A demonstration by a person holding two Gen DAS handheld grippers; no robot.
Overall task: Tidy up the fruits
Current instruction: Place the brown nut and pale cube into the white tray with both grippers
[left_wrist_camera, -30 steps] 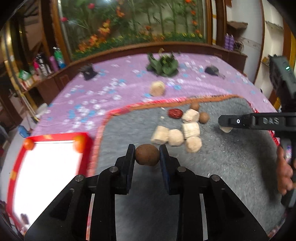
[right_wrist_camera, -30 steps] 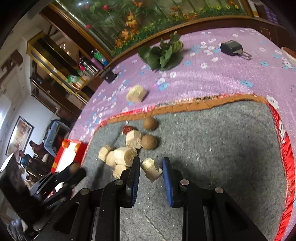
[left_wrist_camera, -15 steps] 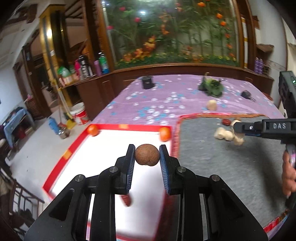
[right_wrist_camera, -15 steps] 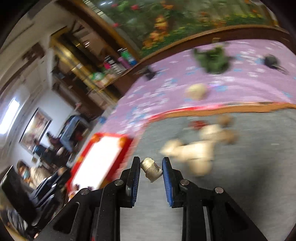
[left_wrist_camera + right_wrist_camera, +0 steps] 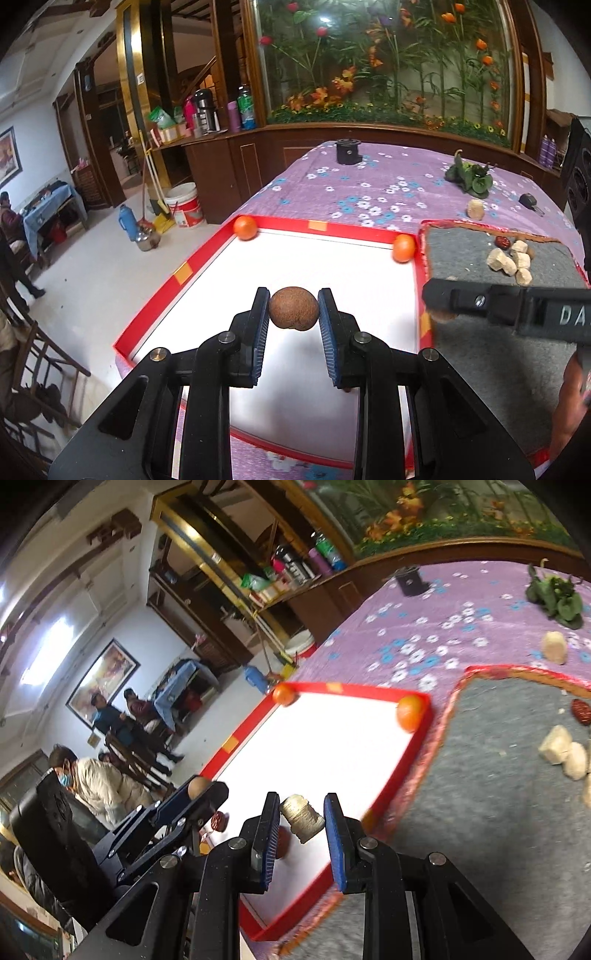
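My left gripper is shut on a round brown fruit and hangs over the white tray with a red rim. My right gripper is shut on a pale cut fruit chunk above the same tray's near right side. In the right wrist view the left gripper shows at the left with the brown fruit in it. Two oranges sit in the tray's far corners. Two dark red fruits lie on the tray near the grippers. Several pale chunks and a red date lie on the grey mat.
A purple flowered cloth covers the table. On it stand a black holder, a green leafy bunch, a lone pale chunk and a small black object. The table's left edge drops to the floor, where people sit in the background.
Both grippers have swung left from the grey mat to over the white tray, each still holding its fruit. The right gripper now sits close beside the left one.
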